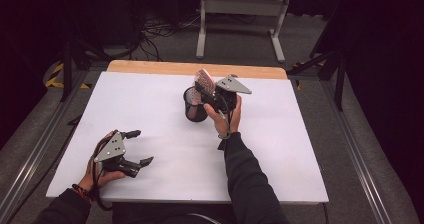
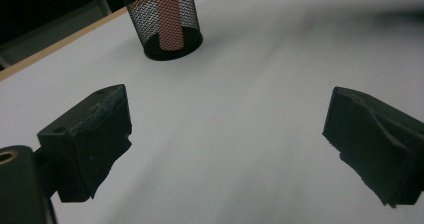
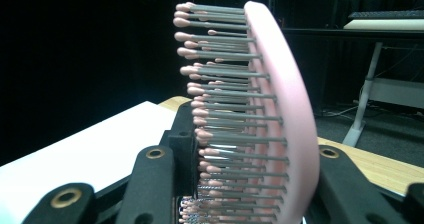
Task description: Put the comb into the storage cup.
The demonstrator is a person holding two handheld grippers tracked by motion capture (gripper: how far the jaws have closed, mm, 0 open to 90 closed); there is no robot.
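A white bench [image 1: 150,109] fills a dark room. In the black mesh cup [image 1: 194,104] stands the pink hairbrush [image 1: 204,81], its head clenched by the right gripper [image 1: 212,96]. Lower it straight, then release. Well away from the cup, the left gripper [image 1: 135,148] idles, fingers [image 2: 90,139] spread.

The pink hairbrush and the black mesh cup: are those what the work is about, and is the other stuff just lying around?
Part of the job:
- pink hairbrush, clamped in the right gripper
- black mesh cup, with the brush handle inside it

Just there:
- left gripper, open and holding nothing
- white table
- grey desk frame on the floor behind
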